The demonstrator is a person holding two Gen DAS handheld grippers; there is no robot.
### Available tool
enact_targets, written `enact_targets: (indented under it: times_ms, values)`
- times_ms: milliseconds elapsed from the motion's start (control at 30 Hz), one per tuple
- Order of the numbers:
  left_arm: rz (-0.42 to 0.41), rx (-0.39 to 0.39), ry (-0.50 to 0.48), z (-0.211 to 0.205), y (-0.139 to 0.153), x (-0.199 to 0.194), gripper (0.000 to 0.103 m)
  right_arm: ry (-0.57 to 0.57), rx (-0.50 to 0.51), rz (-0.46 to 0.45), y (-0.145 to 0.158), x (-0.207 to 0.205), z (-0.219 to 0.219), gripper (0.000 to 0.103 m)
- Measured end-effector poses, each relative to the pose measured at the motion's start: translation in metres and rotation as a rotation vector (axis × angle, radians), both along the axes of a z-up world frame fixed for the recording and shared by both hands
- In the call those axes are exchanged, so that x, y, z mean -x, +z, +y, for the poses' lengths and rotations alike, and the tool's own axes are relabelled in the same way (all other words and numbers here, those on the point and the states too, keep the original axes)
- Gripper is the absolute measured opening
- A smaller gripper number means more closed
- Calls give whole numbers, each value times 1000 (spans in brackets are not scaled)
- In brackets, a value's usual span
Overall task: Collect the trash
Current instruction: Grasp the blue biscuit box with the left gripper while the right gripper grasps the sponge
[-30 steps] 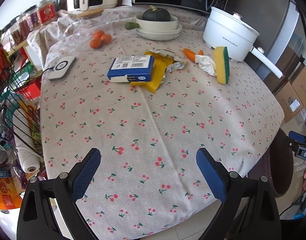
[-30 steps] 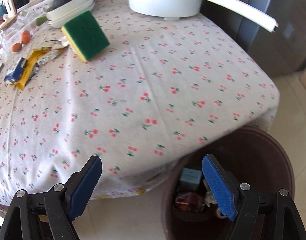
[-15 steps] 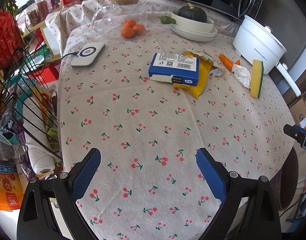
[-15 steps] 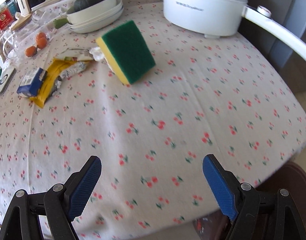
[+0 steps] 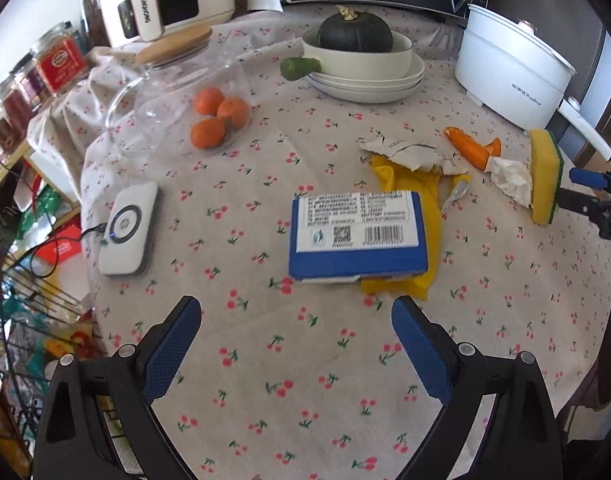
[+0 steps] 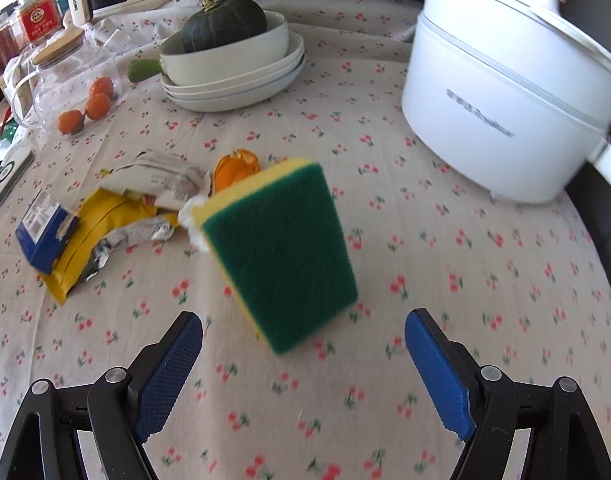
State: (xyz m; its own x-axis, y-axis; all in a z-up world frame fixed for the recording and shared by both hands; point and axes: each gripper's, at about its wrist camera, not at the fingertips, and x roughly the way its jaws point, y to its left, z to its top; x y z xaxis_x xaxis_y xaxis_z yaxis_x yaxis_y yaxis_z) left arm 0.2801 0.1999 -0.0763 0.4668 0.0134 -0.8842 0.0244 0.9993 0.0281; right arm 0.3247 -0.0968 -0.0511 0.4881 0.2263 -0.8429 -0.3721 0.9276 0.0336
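Note:
A blue and white box (image 5: pixel 357 236) lies on a yellow wrapper (image 5: pixel 409 184) in the middle of the cherry-print tablecloth (image 5: pixel 265 360). Torn paper (image 5: pixel 405 152), orange peel (image 5: pixel 471 148) and a crumpled tissue (image 5: pixel 509 178) lie just beyond it. My left gripper (image 5: pixel 297 344) hangs open and empty a little short of the box. My right gripper (image 6: pixel 303 354) is open and empty, close in front of a green and yellow sponge (image 6: pixel 281 252) standing on edge. The same box (image 6: pixel 41 234), wrapper (image 6: pixel 101 236) and peel (image 6: pixel 235 166) show to the sponge's left.
A white electric pot (image 6: pixel 501 108) stands at the back right. Stacked white dishes with a dark squash (image 5: pixel 355 36) sit at the back, beside a glass jar holding oranges (image 5: pixel 217 114). A white charging pad (image 5: pixel 129 228) lies left. A wire rack (image 5: pixel 21 320) crowds the left edge.
Both grippers have moved forward over the table toward the litter. The bin at the table's edge has dropped out of the right wrist view. Both grippers' jaws stay wide.

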Motion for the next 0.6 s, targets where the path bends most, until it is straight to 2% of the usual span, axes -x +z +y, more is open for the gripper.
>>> enact_targets:
  times_ms: [133,233,333,400,467,600]
  values:
    - [20,85,-12,-10,-3,-31,97,43,-34,16,-8,-21,1,86]
    - [45,69,2,-16,-8,-49,97,82,-64,29,-13,-31,6,86]
    - [51,65,21,-17,-13,-61,98,113,-53,27,-17,-36,13,86]
    - [58,100,39,-14,-14,-66,98,125,-53,26,-19,-39,17,83]
    - [71,129,50,-11,-16,-68,98,134,-61,33,-21,-40,18,70]
    - [76,176,60,-8,-16,-69,97,141,-65,26,-21,-39,15,65]
